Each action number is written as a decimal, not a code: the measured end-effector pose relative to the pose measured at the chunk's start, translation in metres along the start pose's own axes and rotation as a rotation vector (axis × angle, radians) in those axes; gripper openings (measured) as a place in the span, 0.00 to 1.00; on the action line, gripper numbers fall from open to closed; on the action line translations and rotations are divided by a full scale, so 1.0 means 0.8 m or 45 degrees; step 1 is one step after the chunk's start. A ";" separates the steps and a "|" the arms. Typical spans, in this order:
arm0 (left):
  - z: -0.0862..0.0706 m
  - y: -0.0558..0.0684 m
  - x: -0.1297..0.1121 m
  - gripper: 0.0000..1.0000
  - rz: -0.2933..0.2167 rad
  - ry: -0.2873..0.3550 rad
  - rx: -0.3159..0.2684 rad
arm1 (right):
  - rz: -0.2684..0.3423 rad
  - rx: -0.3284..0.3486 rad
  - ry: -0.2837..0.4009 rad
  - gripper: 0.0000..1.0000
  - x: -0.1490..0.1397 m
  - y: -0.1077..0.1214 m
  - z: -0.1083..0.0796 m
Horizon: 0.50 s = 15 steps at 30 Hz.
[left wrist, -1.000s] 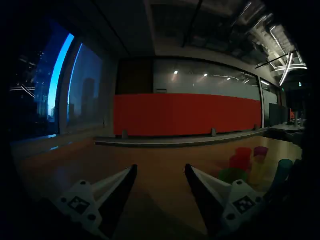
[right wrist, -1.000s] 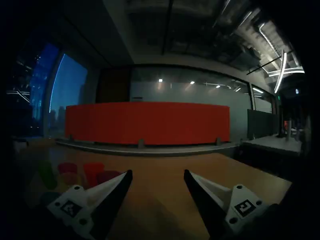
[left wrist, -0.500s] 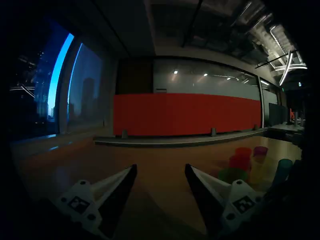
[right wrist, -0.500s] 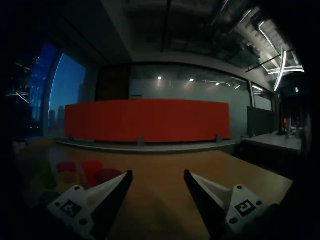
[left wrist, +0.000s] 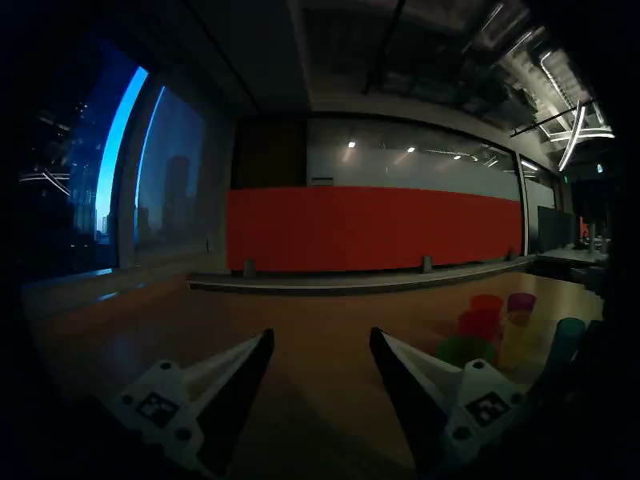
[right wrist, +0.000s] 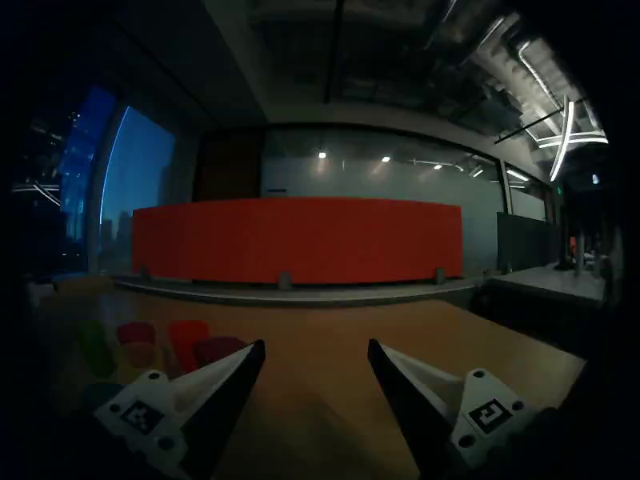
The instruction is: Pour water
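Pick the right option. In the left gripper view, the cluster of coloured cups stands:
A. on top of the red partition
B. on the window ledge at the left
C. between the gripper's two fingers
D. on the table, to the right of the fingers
D: the coloured cups stand on the wooden table, off to the right of the open left gripper, which has nothing between its fingers.

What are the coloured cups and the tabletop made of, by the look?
Coloured tumbler cups: probably translucent plastic, smooth; the tall teal cup looks see-through, but dim light leaves it open. Orange-brown tabletop: wood or wood-look laminate, satin finish; it carries soft reflections. Grain too dark to tell.
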State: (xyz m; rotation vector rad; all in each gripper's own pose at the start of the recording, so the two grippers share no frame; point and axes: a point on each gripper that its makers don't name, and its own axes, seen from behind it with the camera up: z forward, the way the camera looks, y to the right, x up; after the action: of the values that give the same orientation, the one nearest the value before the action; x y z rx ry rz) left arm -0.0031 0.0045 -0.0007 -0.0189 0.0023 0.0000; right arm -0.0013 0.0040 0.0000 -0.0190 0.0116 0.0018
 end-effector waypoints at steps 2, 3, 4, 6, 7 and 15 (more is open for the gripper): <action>0.000 0.000 0.000 0.88 0.000 0.000 0.000 | -0.001 -0.001 0.000 0.99 0.000 0.000 0.000; 0.000 0.000 0.000 0.88 0.000 0.000 0.000 | -0.001 -0.001 0.000 0.99 -0.001 0.000 0.001; 0.000 0.000 0.000 0.88 0.000 0.000 0.000 | -0.001 -0.001 0.000 0.99 -0.001 0.000 0.000; 0.000 0.000 0.001 0.88 0.000 0.000 0.000 | -0.001 -0.001 0.000 0.99 -0.001 0.000 0.000; 0.000 0.000 0.001 0.88 0.000 0.000 0.000 | -0.001 -0.001 0.000 0.99 -0.001 0.000 0.000; 0.000 0.000 0.000 0.88 0.000 0.000 0.000 | -0.001 -0.001 0.000 0.99 -0.002 0.000 0.001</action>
State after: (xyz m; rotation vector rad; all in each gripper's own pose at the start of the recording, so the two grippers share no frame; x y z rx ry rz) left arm -0.0029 0.0048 -0.0008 -0.0189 0.0023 0.0000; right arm -0.0027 0.0041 0.0005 -0.0195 0.0115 0.0008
